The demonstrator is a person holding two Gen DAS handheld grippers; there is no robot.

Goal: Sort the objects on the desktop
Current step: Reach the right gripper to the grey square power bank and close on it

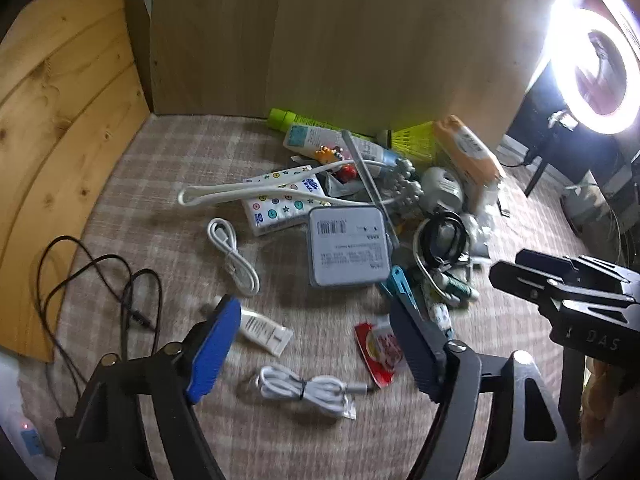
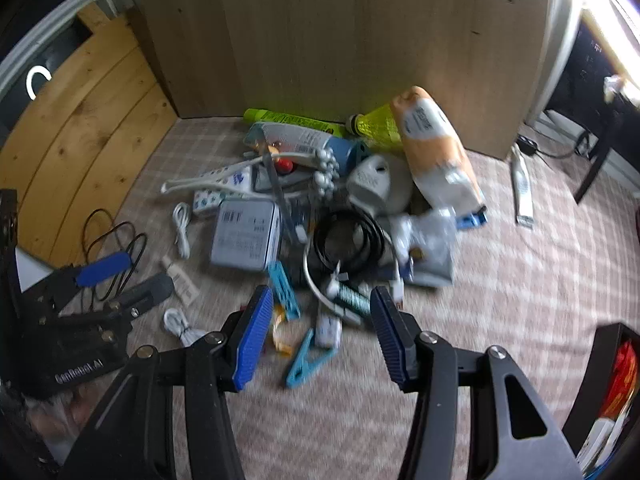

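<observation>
left gripper (image 1: 312,356): wide open, holds nothing | white cable bundle (image 1: 308,394): lies just below its tips, long way going side to side (across the gap) | right gripper (image 2: 320,334): open too, empty, over the blue clip (image 2: 306,358) | nearer hand for cable: left

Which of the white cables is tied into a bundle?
The white cable bundle nearest the left hand-held gripper, cinched by a dark tie. The other white cable, left of the grey tin, lies loosely looped.
</observation>
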